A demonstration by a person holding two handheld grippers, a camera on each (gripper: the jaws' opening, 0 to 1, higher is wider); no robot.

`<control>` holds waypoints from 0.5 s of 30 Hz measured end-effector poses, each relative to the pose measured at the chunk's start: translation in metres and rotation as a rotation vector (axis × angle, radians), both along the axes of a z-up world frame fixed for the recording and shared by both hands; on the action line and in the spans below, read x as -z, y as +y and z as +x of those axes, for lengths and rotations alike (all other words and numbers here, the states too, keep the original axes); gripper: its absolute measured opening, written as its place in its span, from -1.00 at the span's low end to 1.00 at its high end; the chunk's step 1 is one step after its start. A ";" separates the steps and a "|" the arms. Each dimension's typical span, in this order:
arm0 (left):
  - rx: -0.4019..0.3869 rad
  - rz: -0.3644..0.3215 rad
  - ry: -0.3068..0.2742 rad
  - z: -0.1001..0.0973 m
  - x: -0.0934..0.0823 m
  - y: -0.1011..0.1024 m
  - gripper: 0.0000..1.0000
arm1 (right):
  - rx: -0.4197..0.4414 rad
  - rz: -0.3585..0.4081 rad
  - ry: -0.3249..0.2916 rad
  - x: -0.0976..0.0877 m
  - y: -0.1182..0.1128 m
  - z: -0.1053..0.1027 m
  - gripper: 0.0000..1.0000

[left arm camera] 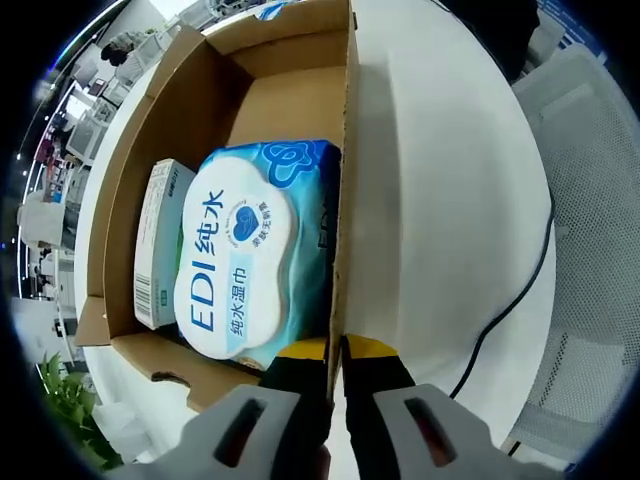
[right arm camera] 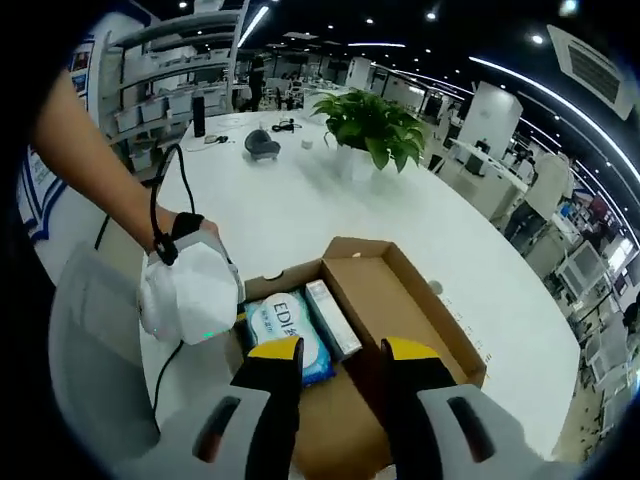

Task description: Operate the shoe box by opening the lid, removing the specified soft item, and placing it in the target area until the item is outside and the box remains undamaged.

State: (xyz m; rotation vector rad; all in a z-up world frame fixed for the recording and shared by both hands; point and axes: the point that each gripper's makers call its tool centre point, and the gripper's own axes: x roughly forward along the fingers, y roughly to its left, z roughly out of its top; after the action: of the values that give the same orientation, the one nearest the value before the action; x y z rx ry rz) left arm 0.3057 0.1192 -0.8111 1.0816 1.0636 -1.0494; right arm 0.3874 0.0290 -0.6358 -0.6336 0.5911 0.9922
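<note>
Left gripper view looks down into the open shoe box [left arm camera: 140, 140], where the soft item, a blue wet-wipes pack [left arm camera: 255, 250], lies flat against the right-hand wall with its long axis running away from me along the box. My left gripper [left arm camera: 336, 352] has its jaws pinched together on that same wall, one inside and one outside, so the pack sits just left of the jaws, touching the cardboard. A slim white carton [left arm camera: 160, 240] lies beside it on the far-left side.

From the right gripper view, my right gripper [right arm camera: 342, 358] hangs above the box with jaws apart and empty, the pack [right arm camera: 285, 325] just beyond and slightly left of them. I judge the right one better placed to reach in, since the left is holding the box steady. White table [right arm camera: 300, 210] all around; a potted plant [right arm camera: 375, 125] stands well beyond.
</note>
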 end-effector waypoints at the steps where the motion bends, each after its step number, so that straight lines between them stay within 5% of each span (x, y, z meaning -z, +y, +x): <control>1: 0.001 -0.002 0.000 0.000 0.000 0.000 -0.95 | -0.020 -0.011 -0.006 0.003 0.001 0.004 -0.43; 7: 0.002 -0.001 0.004 0.000 0.000 0.000 -0.96 | 0.004 -0.007 0.025 0.013 0.001 0.017 -0.51; 15: 0.002 -0.003 0.004 -0.001 0.001 -0.001 -0.96 | 0.042 -0.011 0.035 0.054 0.006 0.024 -0.46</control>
State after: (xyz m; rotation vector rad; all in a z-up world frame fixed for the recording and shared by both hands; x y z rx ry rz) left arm 0.3052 0.1180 -0.8119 1.0791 1.0639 -1.0548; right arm 0.4109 0.0348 -0.6902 -0.6126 0.6387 0.9632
